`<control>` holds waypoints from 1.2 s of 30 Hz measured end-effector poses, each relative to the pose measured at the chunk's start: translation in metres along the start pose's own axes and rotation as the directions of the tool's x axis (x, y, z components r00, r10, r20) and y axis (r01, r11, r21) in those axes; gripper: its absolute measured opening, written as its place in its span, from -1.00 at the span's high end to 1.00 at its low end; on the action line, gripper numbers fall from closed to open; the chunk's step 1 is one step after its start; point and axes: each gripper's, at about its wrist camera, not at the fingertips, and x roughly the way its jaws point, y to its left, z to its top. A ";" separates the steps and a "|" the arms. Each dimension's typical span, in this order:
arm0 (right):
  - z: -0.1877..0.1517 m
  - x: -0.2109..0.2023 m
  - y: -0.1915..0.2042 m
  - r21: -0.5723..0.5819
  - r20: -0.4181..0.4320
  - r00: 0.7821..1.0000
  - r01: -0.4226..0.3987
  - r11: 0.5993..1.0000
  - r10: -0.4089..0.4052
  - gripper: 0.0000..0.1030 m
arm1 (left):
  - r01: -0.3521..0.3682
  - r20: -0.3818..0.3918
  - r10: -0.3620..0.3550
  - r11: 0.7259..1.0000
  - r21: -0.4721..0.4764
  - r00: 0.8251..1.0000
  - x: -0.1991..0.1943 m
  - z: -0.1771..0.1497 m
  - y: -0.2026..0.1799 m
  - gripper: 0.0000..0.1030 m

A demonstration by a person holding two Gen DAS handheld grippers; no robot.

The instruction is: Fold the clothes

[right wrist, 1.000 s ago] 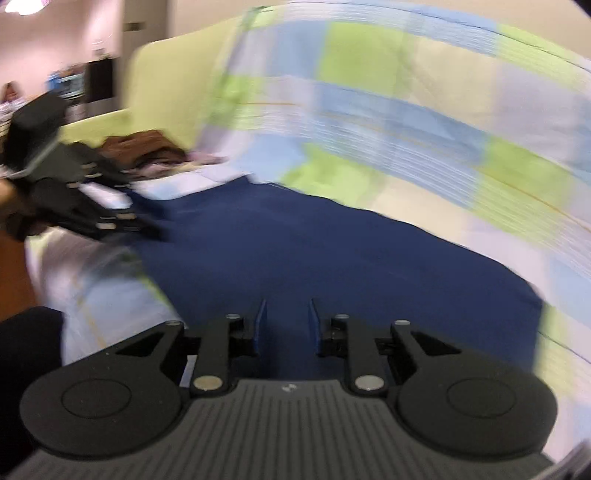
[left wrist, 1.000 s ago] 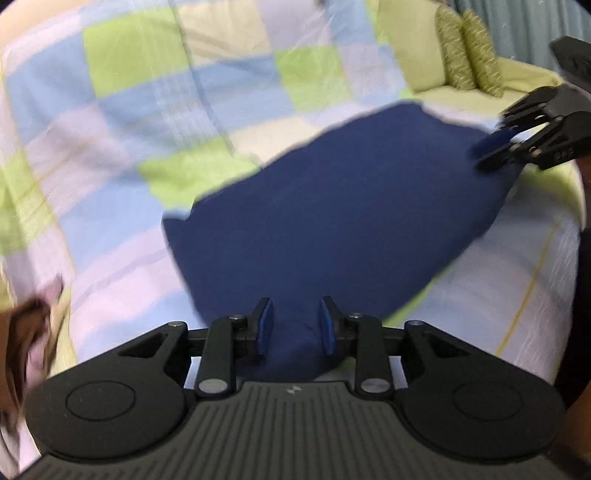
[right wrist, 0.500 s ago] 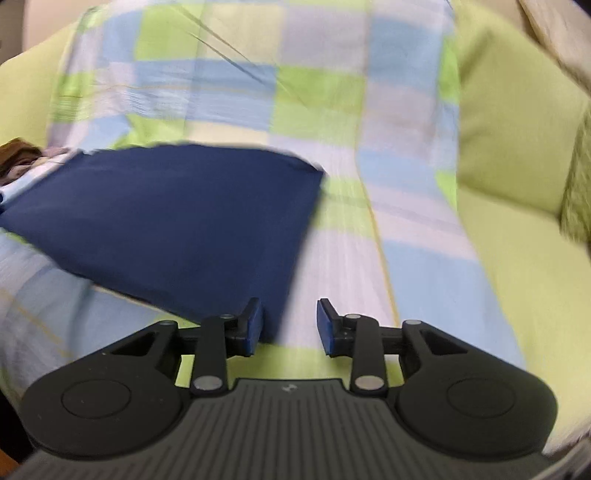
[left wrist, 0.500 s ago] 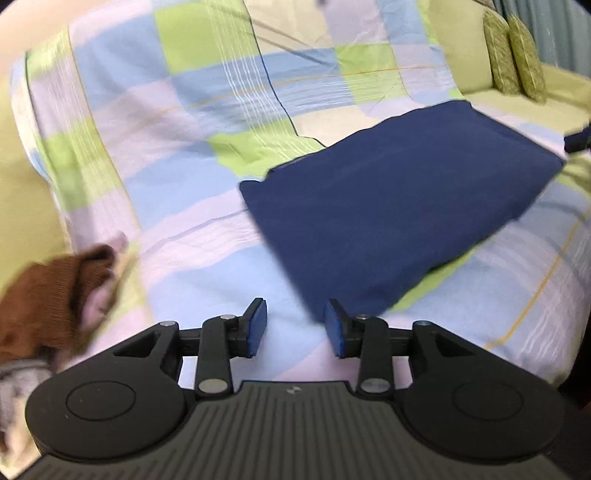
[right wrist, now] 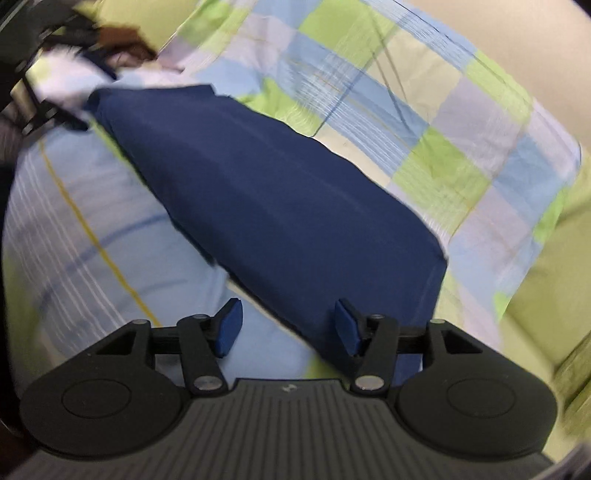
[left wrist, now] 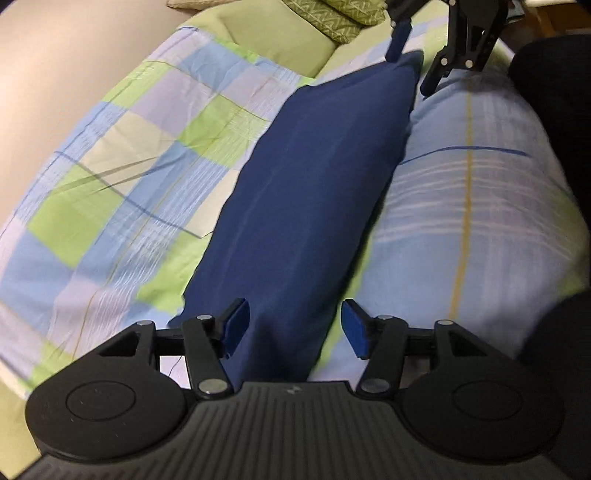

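the navy garment [left wrist: 310,206] lies folded into a long, narrow band on the checked sheet [left wrist: 122,177], a smooth matte cloth with a faint lengthwise crease running down its middle. no label, print or writing can be read on it or on anything else in the pictures. its long axis runs from one gripper to the other: in the left wrist view it stretches straight away from the camera, and in the right wrist view [right wrist: 280,206] it slants from the lower right up to the far left. its edges are straight and its corners fairly square.

the left gripper [left wrist: 293,326] has its blue-padded fingers [left wrist: 236,325] spread wide, straddling the near end of the band; whether the pads touch the cloth cannot be told. the right gripper [right wrist: 286,325] is also spread, its right pad over the garment's near corner and its left pad over bare sheet. seen from the left wrist, the right gripper [left wrist: 413,59] brackets the far end of the band with its fingers apart.

the sheet is thin cotton in blue, lilac, cream and lime squares with fine stripes, draped over a pale green sofa [left wrist: 280,40]. patterned green cushions [left wrist: 332,18] sit at its far end. a blurred brown and white heap of clothes [right wrist: 110,44] lies beyond the garment's other end.
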 end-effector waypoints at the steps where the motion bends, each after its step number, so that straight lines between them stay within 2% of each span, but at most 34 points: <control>1: 0.000 0.005 0.001 -0.055 -0.007 1.000 0.008 0.998 -0.009 0.00 | -0.007 0.000 0.007 1.000 0.011 1.000 0.005 0.001 -0.001 -0.22; 3: -0.001 0.014 0.002 -0.148 -0.016 1.000 0.021 0.989 -0.024 0.00 | -0.021 -0.011 0.021 1.000 -0.010 1.000 0.011 0.000 0.006 -0.25; 5: -0.003 0.027 0.006 -0.269 0.003 0.999 0.049 0.962 -0.050 0.00 | -0.027 -0.027 0.026 0.998 -0.055 0.999 0.015 -0.003 0.015 -0.14; 7: -0.002 0.034 0.007 -0.345 0.030 0.998 0.061 0.937 -0.054 0.01 | 0.001 -0.033 -0.004 0.997 -0.083 0.999 0.009 0.006 0.018 0.35; 8: -0.002 0.038 0.006 -0.386 0.048 0.998 0.060 0.921 -0.045 0.01 | 0.021 -0.034 -0.024 0.995 -0.094 0.999 0.005 0.012 0.018 0.41; 9: -0.002 0.039 0.005 -0.403 0.056 0.998 0.057 0.913 -0.037 0.25 | 0.040 -0.035 -0.044 0.994 -0.105 0.998 0.001 0.018 0.019 0.57; 10: -0.003 0.041 0.001 -0.417 0.059 0.998 0.040 0.908 -0.017 0.50 | 0.060 -0.036 -0.064 0.991 -0.116 0.997 -0.004 0.025 0.019 0.63; 12: -0.007 0.041 -0.008 -0.450 0.068 0.997 0.010 0.893 0.023 0.67 | 0.099 -0.037 -0.105 0.986 -0.137 0.994 -0.012 0.037 0.020 0.68; 18: -0.012 0.012 -0.044 -0.511 0.111 0.994 0.055 0.858 0.002 0.73 | 0.213 -0.034 -0.224 0.956 -0.202 0.974 -0.037 0.075 0.022 0.69; 22: -0.038 -0.001 -0.086 -0.557 0.083 0.996 0.075 0.827 -0.035 0.73 | 0.328 0.056 -0.323 0.919 -0.220 0.945 -0.053 0.124 -0.007 0.68; 24: -0.049 0.001 -0.097 -0.543 0.062 0.997 0.077 0.836 -0.051 0.73 | 0.364 0.071 -0.357 0.910 -0.201 0.931 -0.049 0.139 -0.028 0.66; 26: -0.065 0.006 -0.102 -0.502 0.011 0.997 0.070 0.862 -0.075 0.68 | 0.375 0.060 -0.370 0.909 -0.185 0.927 -0.046 0.140 -0.040 0.58; 28: -0.071 0.003 -0.096 -0.472 -0.027 0.995 0.075 0.878 -0.099 0.60 | 0.392 0.069 -0.386 0.899 -0.195 0.920 -0.052 0.131 -0.039 0.46; 30: -0.072 -0.014 -0.084 -0.422 -0.026 0.991 0.111 0.900 -0.134 0.52 | 0.412 0.109 -0.397 0.877 -0.248 0.911 -0.065 0.115 -0.025 0.43; 31: -0.070 -0.022 -0.080 -0.398 -0.018 0.989 0.127 0.909 -0.146 0.51 | 0.410 0.118 -0.393 0.874 -0.261 0.912 -0.068 0.111 -0.020 0.34; 33: -0.056 -0.052 -0.058 -0.301 0.033 0.987 0.157 0.941 -0.154 0.36 | 0.369 0.121 -0.349 0.875 -0.314 0.929 -0.083 0.088 0.001 0.16; 34: -0.050 -0.065 -0.047 -0.277 0.062 0.988 0.155 0.948 -0.144 0.23 | 0.342 0.114 -0.322 0.875 -0.343 0.940 -0.089 0.077 0.011 0.17; 36: -0.035 -0.086 -0.020 -0.247 0.118 0.988 0.125 0.961 -0.098 0.13 | 0.306 0.099 -0.290 0.873 -0.379 0.952 -0.094 0.061 0.021 0.17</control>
